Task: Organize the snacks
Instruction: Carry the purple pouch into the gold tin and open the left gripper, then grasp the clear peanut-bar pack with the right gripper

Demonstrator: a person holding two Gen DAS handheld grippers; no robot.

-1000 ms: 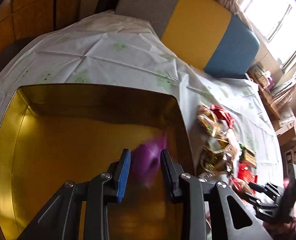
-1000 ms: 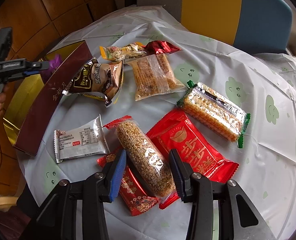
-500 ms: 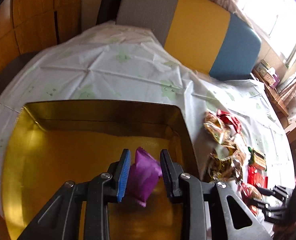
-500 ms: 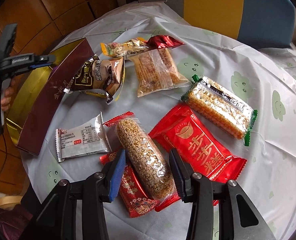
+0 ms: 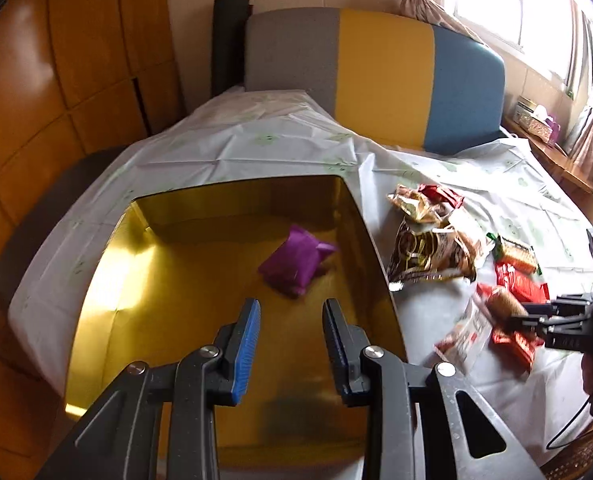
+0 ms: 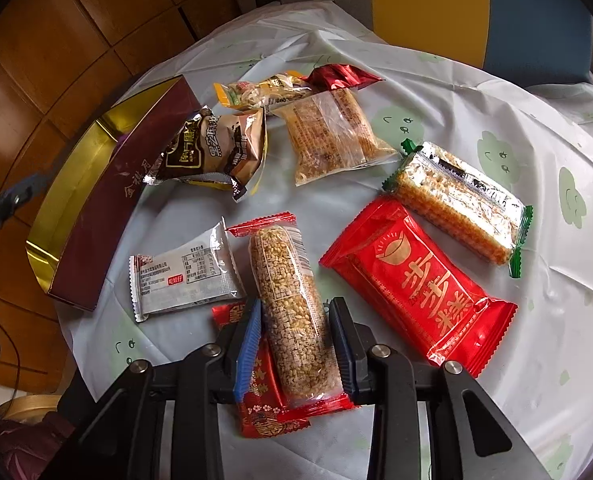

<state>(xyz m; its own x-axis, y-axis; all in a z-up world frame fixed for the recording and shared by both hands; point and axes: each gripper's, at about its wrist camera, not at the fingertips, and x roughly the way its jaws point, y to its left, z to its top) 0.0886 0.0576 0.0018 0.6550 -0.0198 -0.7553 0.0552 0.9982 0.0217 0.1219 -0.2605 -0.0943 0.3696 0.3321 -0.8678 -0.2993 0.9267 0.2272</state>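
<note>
A purple snack packet [image 5: 296,264] lies on the gold floor of the open box [image 5: 144,304], toward its far right. My left gripper [image 5: 291,336] is open and empty above the box, nearer than the packet. In the right wrist view my right gripper [image 6: 295,334] is open with its fingers on both sides of a long grain bar in a clear red-ended wrapper [image 6: 288,312], which lies on the table over a small red packet [image 6: 264,408]. The box [image 6: 96,208] stands at the left there.
Several snacks lie on the white tablecloth [image 6: 476,128]: a big red packet [image 6: 412,280], a cracker pack [image 6: 460,204], a silver packet [image 6: 184,276], a brown bag [image 6: 216,152], a clear bag [image 6: 332,136]. A striped chair back [image 5: 376,80] stands behind the table.
My left gripper let go of the purple packet, which now lies in the box, and has pulled up and back. My right gripper has moved in around the grain bar.
</note>
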